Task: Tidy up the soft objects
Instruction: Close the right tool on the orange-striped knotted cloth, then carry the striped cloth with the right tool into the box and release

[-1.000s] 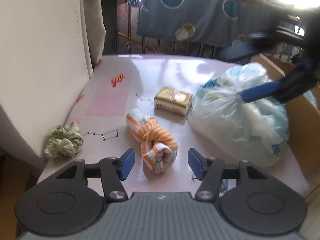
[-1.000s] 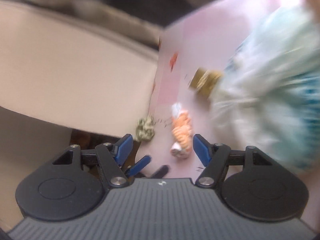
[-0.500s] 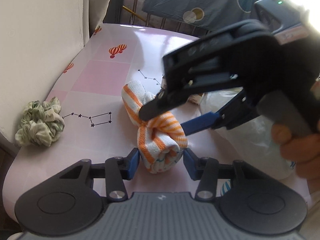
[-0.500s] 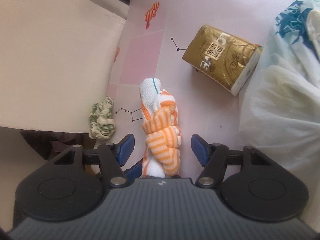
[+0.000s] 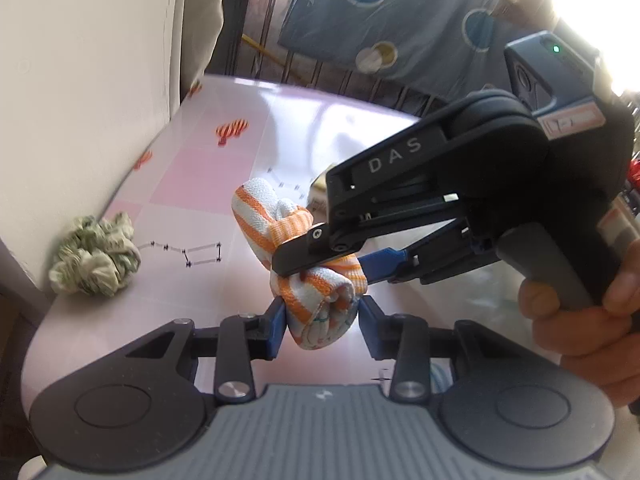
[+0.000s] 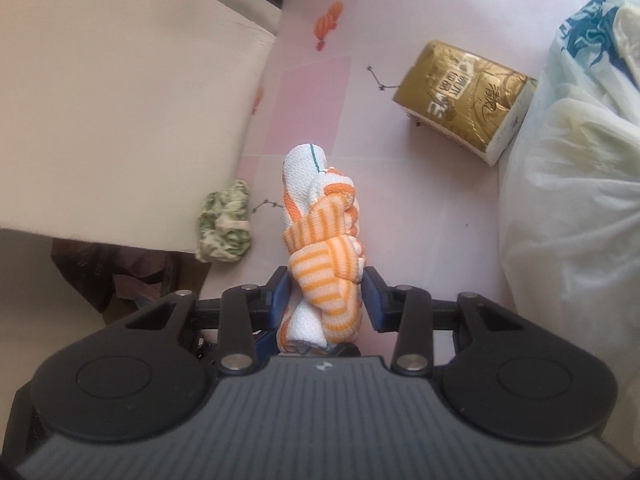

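Early stage: both grippers, left (image 5: 322, 324) and right (image 6: 326, 296), pinch knotted towel (image 6: 320, 240). Scrunchie (image 6: 224, 226) at nine o'clock, untouched.

Left wrist view: low, close over the near edge of the pink table (image 5: 208, 184), facing along it toward a blue curtain (image 5: 400, 20).
Right wrist view: higher, looking steeply down, apparently from the opposite side.
Shared: knotted towel (image 5: 316, 276) (image 6: 324, 248) close at both lenses, green scrunchie (image 5: 94, 256) (image 6: 224, 224), table.
Right gripper (image 5: 328, 260) crosses the left view.
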The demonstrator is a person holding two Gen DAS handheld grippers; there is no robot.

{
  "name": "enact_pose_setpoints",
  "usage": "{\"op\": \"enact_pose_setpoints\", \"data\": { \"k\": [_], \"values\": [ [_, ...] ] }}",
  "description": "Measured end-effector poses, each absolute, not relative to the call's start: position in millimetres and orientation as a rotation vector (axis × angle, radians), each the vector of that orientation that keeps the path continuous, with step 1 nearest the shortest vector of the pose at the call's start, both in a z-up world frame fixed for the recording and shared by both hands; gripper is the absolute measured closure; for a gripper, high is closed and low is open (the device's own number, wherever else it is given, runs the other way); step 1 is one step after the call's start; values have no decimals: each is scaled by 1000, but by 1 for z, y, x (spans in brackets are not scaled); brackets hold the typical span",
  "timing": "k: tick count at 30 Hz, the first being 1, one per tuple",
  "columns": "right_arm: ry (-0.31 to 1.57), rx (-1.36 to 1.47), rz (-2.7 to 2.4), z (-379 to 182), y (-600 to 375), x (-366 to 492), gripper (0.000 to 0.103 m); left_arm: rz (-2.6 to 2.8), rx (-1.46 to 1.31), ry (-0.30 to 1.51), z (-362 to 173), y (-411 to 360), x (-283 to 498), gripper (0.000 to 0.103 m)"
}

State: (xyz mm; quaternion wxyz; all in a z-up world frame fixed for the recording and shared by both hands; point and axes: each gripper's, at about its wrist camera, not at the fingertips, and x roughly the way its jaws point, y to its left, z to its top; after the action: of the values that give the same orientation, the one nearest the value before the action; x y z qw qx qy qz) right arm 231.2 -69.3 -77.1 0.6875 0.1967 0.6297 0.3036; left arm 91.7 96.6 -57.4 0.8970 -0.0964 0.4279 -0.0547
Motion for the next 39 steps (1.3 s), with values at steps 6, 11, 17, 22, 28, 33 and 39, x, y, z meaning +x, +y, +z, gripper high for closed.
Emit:
{"op": "enact_pose_setpoints", "data": {
  "k": [6, 11, 17, 22, 28, 33, 39],
  "values": [
    [1319, 479, 715, -38, -93, 215, 66, -149, -172, 803, -19, 79, 69, 63],
    [1242, 538, 719, -7, -137, 199, 67, -224, -137, 736, 9, 52, 59, 66],
    [1155, 619, 688, 17, -210, 172, 67, -336, -112, 687, 31, 4, 44, 66],
    [1077, 715, 615, 28, -281, 149, 67, -470, -80, 665, 45, -44, 40, 65],
    [971, 814, 466, 39, -382, 116, 68, -582, -45, 687, 42, -98, 40, 58],
    [903, 825, 335, 45, -459, 90, 68, -572, -16, 748, 18, -116, 53, 58],
    [924, 748, 228, 25, -498, 80, 67, -518, -17, 794, 0, -96, 62, 58]
  ]
}}
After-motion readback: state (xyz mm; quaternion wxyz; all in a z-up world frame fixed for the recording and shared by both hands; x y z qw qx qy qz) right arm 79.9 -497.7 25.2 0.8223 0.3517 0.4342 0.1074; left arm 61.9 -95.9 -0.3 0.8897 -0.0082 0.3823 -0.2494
